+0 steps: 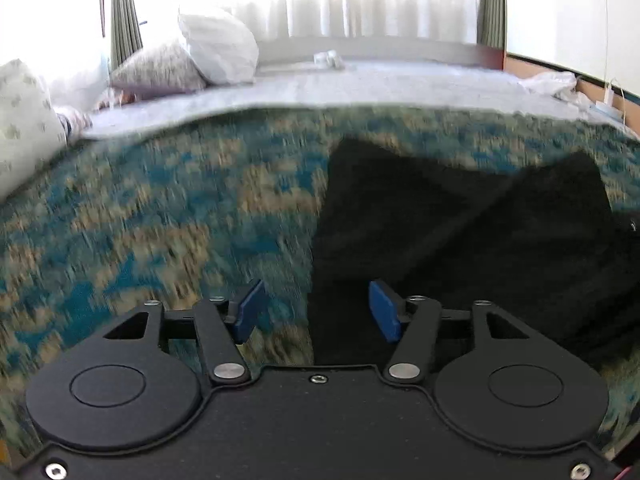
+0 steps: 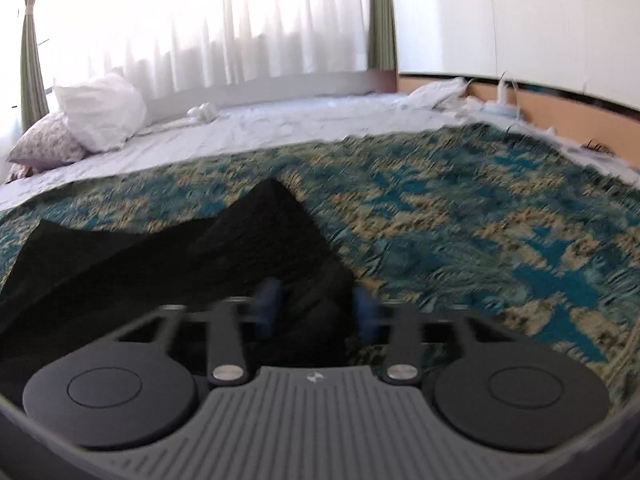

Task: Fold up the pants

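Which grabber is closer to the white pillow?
Left, probably. The left gripper sits at the pants' left edge, the side where the white pillow lies. The right gripper sits at their right edge, farther across the bed from it.

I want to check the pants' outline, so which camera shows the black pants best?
The left wrist view: the black pants show both leg ends sharply, beyond the open left gripper. The right wrist view is blurrier; its pants run off the left edge behind the right gripper.
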The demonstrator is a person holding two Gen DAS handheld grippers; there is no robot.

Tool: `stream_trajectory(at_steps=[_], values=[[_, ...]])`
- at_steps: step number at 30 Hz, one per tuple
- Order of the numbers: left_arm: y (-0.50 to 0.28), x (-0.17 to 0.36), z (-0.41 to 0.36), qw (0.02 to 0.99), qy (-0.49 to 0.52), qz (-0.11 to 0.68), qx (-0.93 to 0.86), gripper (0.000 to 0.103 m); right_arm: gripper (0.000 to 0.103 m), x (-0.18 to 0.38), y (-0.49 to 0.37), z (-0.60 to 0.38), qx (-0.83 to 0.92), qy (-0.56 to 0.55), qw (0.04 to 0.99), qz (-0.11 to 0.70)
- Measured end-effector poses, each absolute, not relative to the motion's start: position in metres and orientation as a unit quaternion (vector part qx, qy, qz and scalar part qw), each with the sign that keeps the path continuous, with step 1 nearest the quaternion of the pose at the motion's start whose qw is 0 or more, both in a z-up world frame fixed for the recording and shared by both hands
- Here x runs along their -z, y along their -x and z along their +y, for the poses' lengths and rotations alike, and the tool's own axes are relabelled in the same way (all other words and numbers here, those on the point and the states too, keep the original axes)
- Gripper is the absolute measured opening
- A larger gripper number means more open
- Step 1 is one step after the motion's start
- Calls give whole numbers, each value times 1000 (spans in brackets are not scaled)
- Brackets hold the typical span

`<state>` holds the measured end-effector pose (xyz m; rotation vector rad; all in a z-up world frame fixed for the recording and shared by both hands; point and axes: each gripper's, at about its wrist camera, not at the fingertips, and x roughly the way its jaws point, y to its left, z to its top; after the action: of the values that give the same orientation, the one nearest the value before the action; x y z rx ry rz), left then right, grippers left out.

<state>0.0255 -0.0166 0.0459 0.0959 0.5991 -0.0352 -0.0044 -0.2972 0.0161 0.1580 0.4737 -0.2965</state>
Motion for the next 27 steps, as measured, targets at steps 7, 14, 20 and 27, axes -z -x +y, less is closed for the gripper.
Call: stream_trajectory(at_steps=[7, 14, 20, 27], values=[[-98, -94, -40, 962, -48, 259, 64, 45, 59, -16, 2, -305, 144, -103, 956, 233], [-178, -50, -65, 939, -74, 334, 43, 17, 51, -10, -6, -325, 143, -162, 945, 244], [-202, -28, -54, 937, -90, 336, -8, 12, 23, -23, 11, -314, 115, -162, 955, 220], [-207, -19, -54, 939, -123, 321, -3, 13, 8, -8, 26, -321, 163, -194, 932, 257]])
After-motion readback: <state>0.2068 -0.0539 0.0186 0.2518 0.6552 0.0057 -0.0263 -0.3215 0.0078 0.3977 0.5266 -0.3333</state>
